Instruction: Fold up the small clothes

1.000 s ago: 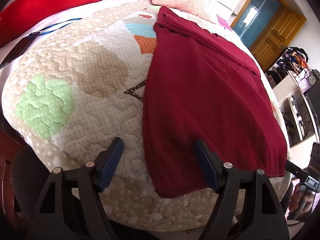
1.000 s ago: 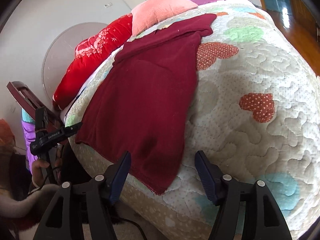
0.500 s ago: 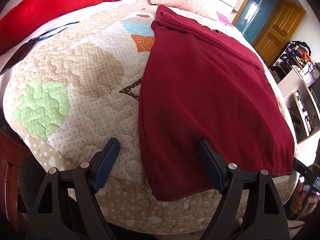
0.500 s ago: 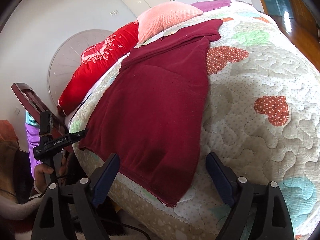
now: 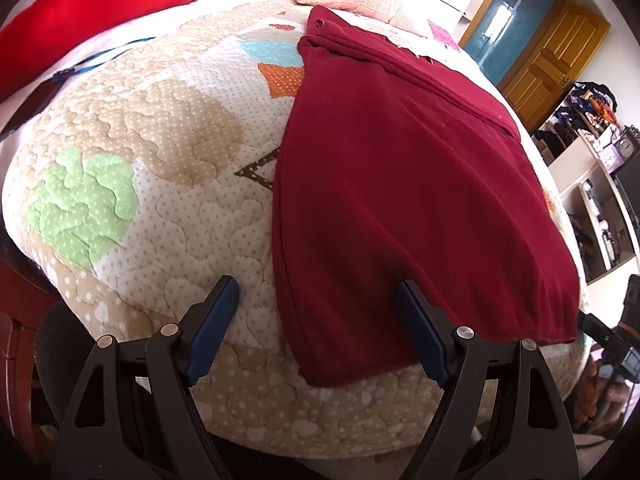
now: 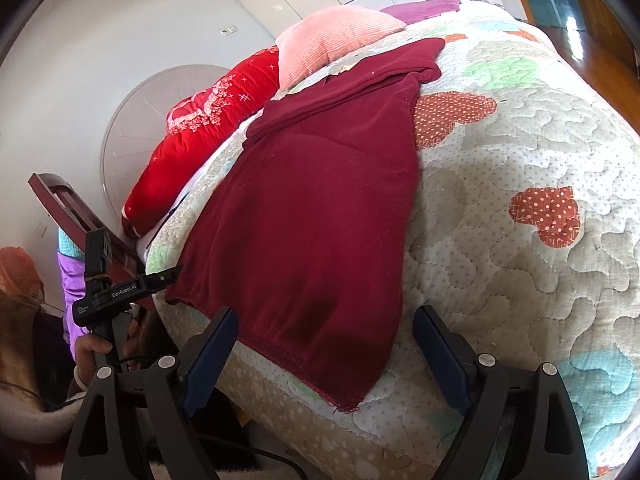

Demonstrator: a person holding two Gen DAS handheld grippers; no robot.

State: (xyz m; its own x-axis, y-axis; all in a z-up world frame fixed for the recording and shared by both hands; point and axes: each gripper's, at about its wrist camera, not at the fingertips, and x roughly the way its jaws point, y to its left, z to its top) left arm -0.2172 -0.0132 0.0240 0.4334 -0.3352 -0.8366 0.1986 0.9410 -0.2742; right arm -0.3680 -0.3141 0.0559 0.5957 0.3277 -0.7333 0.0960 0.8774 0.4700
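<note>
A dark red garment (image 5: 404, 176) lies spread flat on the quilted bed, its hem hanging just over the near edge; it also shows in the right wrist view (image 6: 320, 200). My left gripper (image 5: 320, 328) is open and empty, its fingers straddling the garment's near left hem corner (image 5: 320, 380) just short of it. My right gripper (image 6: 324, 354) is open and empty, its fingers straddling the garment's near right hem corner (image 6: 344, 404). The left gripper also shows in the right wrist view (image 6: 120, 292), held in a hand beside the hem.
The patchwork quilt (image 5: 160, 152) covers the bed. A red duvet (image 5: 132, 4) and a pink pillow (image 6: 332, 40) lie at the head. A dark wooden chair back (image 6: 68, 208) stands beside the bed. Shelves (image 5: 600, 184) and wooden doors (image 5: 548, 40) stand to the right.
Both grippers have moved in closer to the garment's near hem and now frame its two corners. Both stayed open. The garment has not moved.
</note>
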